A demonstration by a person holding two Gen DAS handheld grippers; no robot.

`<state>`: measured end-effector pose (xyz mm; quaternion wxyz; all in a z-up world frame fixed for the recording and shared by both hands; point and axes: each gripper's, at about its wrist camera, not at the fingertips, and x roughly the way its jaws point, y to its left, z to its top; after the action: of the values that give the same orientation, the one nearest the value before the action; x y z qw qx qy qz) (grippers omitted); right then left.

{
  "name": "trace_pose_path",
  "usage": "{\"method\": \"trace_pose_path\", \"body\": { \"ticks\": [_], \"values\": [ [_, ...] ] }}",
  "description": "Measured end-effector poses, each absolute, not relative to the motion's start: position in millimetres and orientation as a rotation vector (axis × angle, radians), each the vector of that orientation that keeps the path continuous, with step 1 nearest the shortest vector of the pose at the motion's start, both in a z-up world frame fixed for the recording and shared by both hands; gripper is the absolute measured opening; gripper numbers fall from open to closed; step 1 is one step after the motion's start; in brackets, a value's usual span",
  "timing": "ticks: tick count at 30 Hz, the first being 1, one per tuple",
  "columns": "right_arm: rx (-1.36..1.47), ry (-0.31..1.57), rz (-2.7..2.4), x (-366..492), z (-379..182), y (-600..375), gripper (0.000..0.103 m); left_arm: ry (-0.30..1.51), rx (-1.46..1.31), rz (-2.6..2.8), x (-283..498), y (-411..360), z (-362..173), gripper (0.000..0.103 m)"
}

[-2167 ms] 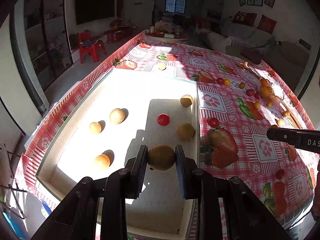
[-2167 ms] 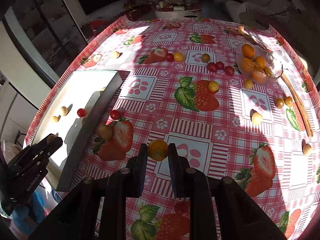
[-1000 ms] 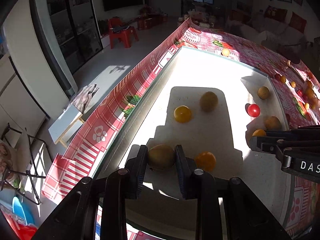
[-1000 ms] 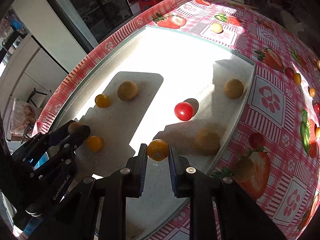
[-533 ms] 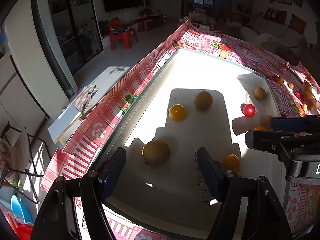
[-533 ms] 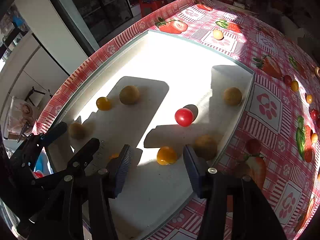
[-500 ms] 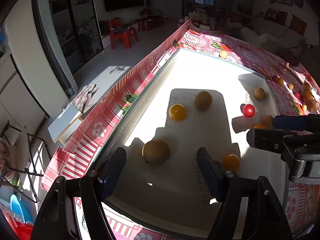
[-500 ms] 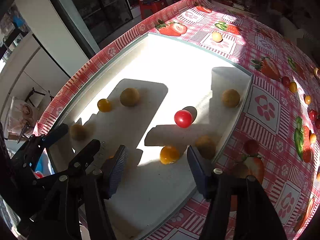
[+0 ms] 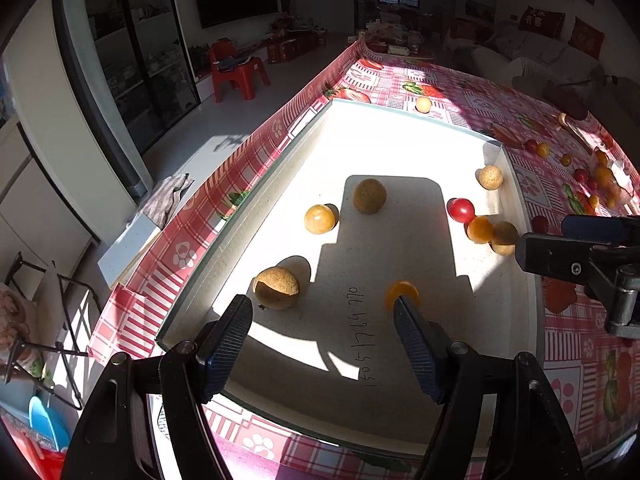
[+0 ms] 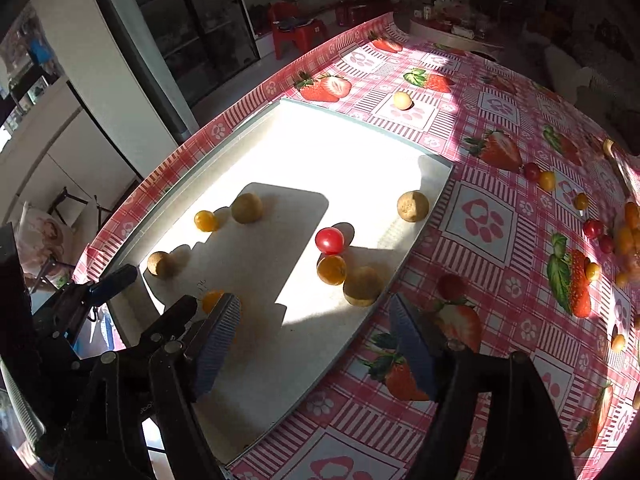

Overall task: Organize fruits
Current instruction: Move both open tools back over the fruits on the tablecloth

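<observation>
A white tray [image 9: 280,168] [image 10: 436,200] on the strawberry tablecloth holds several fruits. My left gripper [image 9: 324,308] is open above the tray's near end. A brown round fruit [image 9: 276,288] [image 10: 160,263] lies free just past its left finger. An orange fruit [image 9: 402,292] [image 10: 212,300] peeks from behind its right finger. My right gripper [image 10: 314,306] [image 9: 546,240] hangs over the tray's right rim, its jaws opening, nothing between them. Beyond it an orange fruit [image 10: 331,269] [image 9: 480,230] rests against a red tomato [image 10: 329,240] and a brown fruit [image 10: 362,280].
More loose fruits lie on the tablecloth [image 10: 480,216]: a tan one [image 10: 402,101] beyond the tray, small red and yellow ones [image 10: 538,176] to the right. A clear bowl of orange fruits [image 10: 630,232] sits at the right edge. The table's edge [image 9: 168,256] drops to the floor on the left.
Both grippers opened and let go: the brown fruit from the left, the orange fruit from the right, both now lying in the tray. Both grippers drew back and up a little.
</observation>
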<state>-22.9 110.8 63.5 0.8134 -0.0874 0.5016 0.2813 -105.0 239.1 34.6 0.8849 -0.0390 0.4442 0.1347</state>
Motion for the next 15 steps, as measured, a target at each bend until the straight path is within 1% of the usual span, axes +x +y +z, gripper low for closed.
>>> {"method": "trace_pose_path", "body": {
  "ticks": [6,15],
  "values": [
    [-0.128,1.087,0.548,-23,60,70,0.08,0.927,-0.031,0.239,-101,211,42,0.074],
    [-0.026,1.113,0.416,-23,50,-17,0.08,0.921,0.037,0.114,-93,147,53,0.074]
  ]
}}
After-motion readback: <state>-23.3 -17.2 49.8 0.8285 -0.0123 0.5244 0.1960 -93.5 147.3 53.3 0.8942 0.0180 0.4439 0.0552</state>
